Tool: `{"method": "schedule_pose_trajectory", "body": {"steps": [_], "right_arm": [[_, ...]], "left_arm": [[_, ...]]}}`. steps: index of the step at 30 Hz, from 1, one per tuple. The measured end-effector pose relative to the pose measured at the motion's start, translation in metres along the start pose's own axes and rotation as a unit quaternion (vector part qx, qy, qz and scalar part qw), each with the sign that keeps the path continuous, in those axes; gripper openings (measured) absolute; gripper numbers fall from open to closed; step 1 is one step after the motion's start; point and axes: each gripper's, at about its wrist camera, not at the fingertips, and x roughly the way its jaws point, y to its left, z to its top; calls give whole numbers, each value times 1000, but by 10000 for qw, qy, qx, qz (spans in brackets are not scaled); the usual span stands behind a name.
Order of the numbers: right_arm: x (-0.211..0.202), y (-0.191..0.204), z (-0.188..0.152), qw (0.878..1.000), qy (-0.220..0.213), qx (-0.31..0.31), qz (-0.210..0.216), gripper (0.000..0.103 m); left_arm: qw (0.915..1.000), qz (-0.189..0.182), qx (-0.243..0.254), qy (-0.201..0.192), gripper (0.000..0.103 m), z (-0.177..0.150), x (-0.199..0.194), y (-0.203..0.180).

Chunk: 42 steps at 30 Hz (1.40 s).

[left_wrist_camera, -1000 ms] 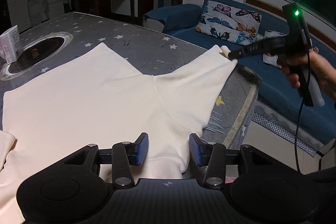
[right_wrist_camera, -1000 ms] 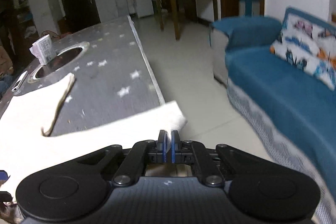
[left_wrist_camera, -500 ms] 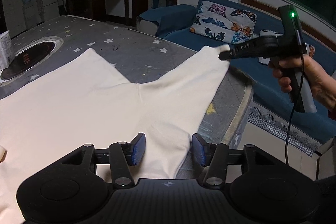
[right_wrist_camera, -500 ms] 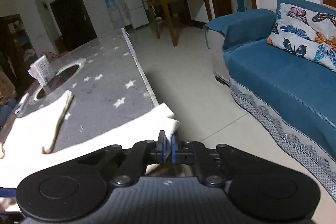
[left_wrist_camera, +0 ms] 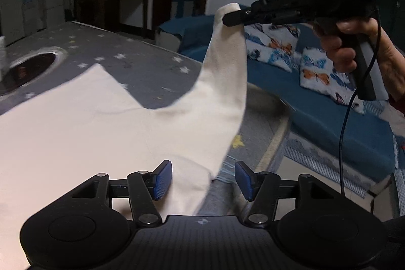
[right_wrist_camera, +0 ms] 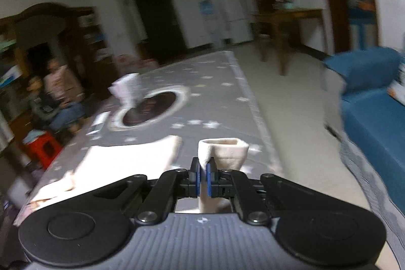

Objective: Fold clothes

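Note:
A cream garment lies spread on the grey star-patterned table. One of its long ends is lifted off the table. My right gripper is shut on that end's cuff, held up by a hand over the table's right edge. My left gripper hovers low over the garment near the table's corner. Its jaws are opening, with cloth lying between the blue pads but not pinched.
A round dark inset sits in the table at the left, a white packet beside it. A blue sofa with butterfly cushions runs along the right. A wooden table stands behind. A seated person is at far left.
My right gripper has risen, lifting the garment's end off the table. My left gripper's jaws have spread wider over the cloth. The right wrist view has swung up and left.

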Motion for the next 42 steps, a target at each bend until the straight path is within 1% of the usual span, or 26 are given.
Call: {"method": "schedule_pose_trajectory", "body": {"steps": [4,7,10,13,16,18,22,25,29,30,31,34,36,40,42], "right_arm": [[18,46,15,9971,169,-431,608,4],[41,82,18,9911,400,-712,1047,4],[61,114,13,9831,641,-985,1406,4],[84,147,3,9718,955,-1235,1765,4],[104,170,-14,9616,1262,-1410,1988,4],[114,180,-27,9556,1428,-1516,2084,4],[137,196,-49,9477,1726,-1653,2113,5],[143,203,-62,9408,1879,-1861,2120,12],[141,208,-70,9277,2103,-2162,2201,14],[142,208,-70,9260,2134,-2177,2226,18],[143,207,-70,9246,2178,-2178,2240,19],[149,207,-77,9178,2386,-2258,2231,19],[148,208,-81,9165,2326,-2357,2245,19],[147,209,-73,9197,2277,-2257,2267,19],[146,211,-65,9226,2202,-2194,2286,19]], "left_arm": [[9986,411,-295,-139,63,-9,-28,22],[9949,811,-537,-250,63,-19,-51,38],[9900,1143,-756,-323,63,-30,-72,51],[9838,1480,-942,-369,64,-40,-91,65],[9765,1736,-1224,-369,64,-49,-103,81],[9717,1876,-1383,-372,64,-51,-109,91],[9668,2011,-1522,-407,64,-54,-114,101],[9639,2095,-1598,-384,64,-55,-114,106],[9571,2324,-1680,-423,64,-54,-114,115],[9548,2403,-1687,-453,64,-53,-114,118],[9529,2456,-1714,-481,64,-52,-114,122],[9456,2630,-1836,-544,64,-49,-114,134],[9408,2813,-1821,-516,64,-45,-111,142],[9379,3045,-1622,-368,63,-40,-99,150],[9366,3073,-1629,-421,63,-40,-100,152]]}}
